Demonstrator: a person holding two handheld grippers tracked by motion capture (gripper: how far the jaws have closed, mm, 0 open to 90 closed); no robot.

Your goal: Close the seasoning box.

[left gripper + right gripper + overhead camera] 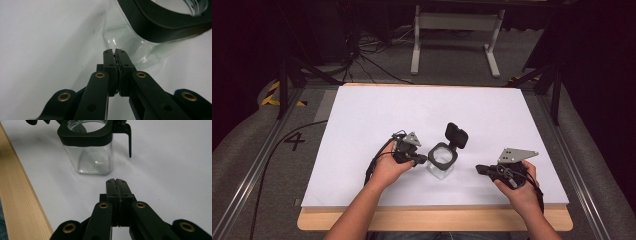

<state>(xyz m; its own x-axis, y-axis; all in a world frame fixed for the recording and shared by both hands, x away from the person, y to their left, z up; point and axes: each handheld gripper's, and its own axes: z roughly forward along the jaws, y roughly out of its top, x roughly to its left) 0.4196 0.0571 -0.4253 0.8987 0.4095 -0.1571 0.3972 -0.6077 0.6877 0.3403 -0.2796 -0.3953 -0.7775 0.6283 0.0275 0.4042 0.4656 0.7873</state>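
Observation:
A clear square glass jar [442, 162] with a black collar stands on the white table cover, its black hinged lid [456, 134] flipped open behind it. My left gripper [421, 159] is shut, its tips right at the jar's left side. From the left gripper view the shut tips [115, 50] almost meet the glass wall [130, 41]; I cannot tell whether they touch. My right gripper [479, 169] lies shut to the jar's right, a short gap away. The right gripper view has the jar [88, 157] ahead of the shut tips [116, 180].
The white cover [377, 115] lies on a wooden tabletop whose front edge [432, 218] runs under the forearms. A wooden strip [17, 202] runs along the left of the right gripper view. Metal rails flank the table, and a white frame [455, 35] stands beyond it.

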